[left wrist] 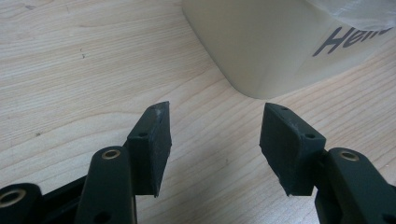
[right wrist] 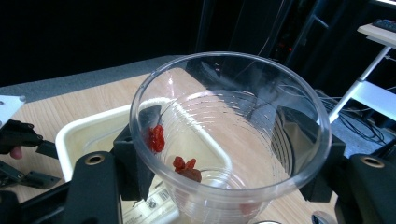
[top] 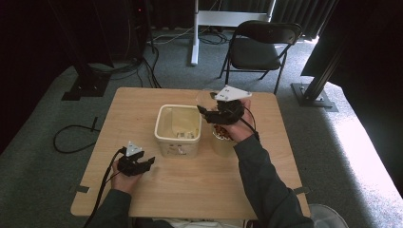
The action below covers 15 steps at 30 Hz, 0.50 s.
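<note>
Clear plastic, thin and ribbed: the cup (right wrist: 229,140) sits clamped between the jaws of the right gripper (right wrist: 224,154), lifted near the far edge of the tabletop (top: 190,190), just right of the cream tub (top: 178,129). A few red dried bits (right wrist: 156,137) cling inside it. I'd worry the soft wall could buckle or slip under the squeeze, and a careless tilt might scatter those bits past the tub's rim. A second cup (top: 222,140) with more red pieces stands right below the hand and could be knocked. The left gripper (left wrist: 215,140) waits with its jaws apart and empty near the tub's front left corner. Pale wood tabletop, grey carpet, a black folding chair (top: 259,47) beyond, dark curtains around.
</note>
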### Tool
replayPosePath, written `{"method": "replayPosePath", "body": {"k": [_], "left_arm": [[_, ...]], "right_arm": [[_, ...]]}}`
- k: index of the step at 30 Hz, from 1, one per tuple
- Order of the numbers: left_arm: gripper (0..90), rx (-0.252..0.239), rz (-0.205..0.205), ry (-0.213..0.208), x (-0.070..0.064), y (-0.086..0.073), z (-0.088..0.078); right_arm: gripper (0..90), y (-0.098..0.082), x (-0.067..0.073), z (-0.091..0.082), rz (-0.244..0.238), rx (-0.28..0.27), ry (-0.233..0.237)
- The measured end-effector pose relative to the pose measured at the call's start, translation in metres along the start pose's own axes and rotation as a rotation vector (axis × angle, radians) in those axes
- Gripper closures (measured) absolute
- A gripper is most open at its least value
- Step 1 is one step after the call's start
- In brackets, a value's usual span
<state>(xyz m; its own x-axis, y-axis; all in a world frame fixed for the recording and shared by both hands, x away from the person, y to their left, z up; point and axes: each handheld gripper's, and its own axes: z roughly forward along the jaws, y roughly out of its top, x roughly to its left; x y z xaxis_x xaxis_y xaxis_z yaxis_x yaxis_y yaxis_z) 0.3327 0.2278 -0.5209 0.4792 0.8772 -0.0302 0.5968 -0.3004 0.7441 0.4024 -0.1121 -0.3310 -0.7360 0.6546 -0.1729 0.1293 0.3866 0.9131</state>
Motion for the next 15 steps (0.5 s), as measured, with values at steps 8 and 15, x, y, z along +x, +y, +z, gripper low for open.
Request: {"method": "replayPosePath", "body": {"k": [8,15], "left_arm": [[44.2,-0.001,0.0,0.0,0.0,0.0,0.0],[44.2,-0.001,-0.002,0.0,0.0,0.0,-0.001]], "right_arm": [[33.3,0.003,0.004,0.009,0.008,-0.006,0.019],[32.8,0.004,0.007,0.021,0.026,-0.008,0.046]]}}
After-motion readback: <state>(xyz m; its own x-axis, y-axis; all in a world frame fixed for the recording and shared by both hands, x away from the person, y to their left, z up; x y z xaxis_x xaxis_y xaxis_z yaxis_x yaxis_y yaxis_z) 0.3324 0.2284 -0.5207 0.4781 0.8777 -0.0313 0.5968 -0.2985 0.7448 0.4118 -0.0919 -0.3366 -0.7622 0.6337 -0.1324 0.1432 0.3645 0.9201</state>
